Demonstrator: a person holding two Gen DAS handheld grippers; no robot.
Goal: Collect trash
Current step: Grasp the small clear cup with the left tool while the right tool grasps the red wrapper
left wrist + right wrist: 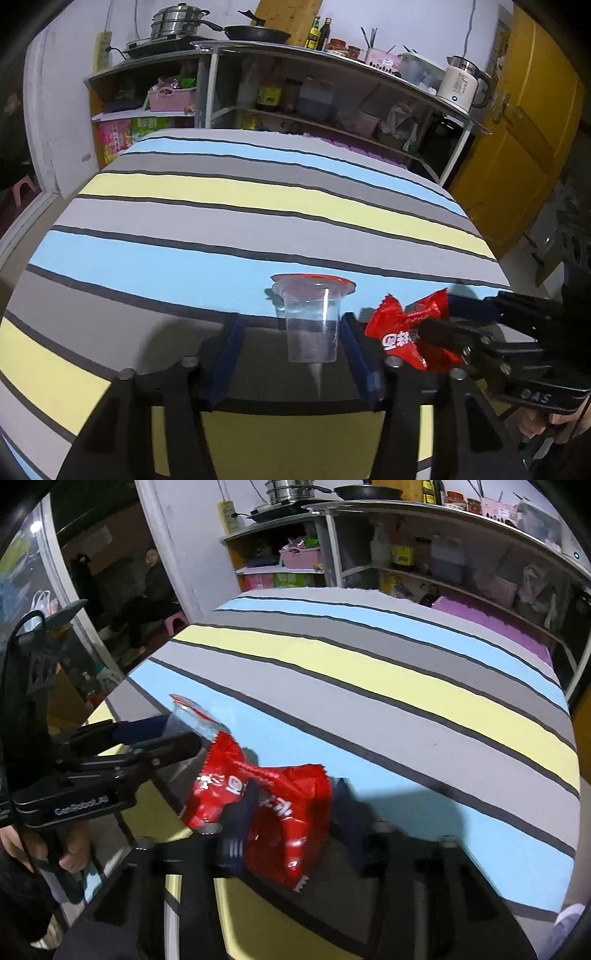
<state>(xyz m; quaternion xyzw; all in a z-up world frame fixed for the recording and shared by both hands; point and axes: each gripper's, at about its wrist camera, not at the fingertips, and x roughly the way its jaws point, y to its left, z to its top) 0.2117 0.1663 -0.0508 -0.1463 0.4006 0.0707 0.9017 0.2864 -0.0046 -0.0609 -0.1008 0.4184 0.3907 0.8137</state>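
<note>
Two grippers, clear ribbed plastic cup, crinkled red foil wrapper

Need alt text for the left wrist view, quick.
A clear plastic cup stands upright between the left tongs, near the striped table's front edge. Just right, the right tongs grip a crumpled red wrapper.

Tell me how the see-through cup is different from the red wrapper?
The plastic cup is clear, and the red wrapper is shiny red with white writing. The cup stands upright with a stiff round shape; the wrapper lies crumpled and flat. The cup sits between the left gripper fingers; the wrapper sits between the right gripper fingers. Both rest on the striped tablecloth.
</note>
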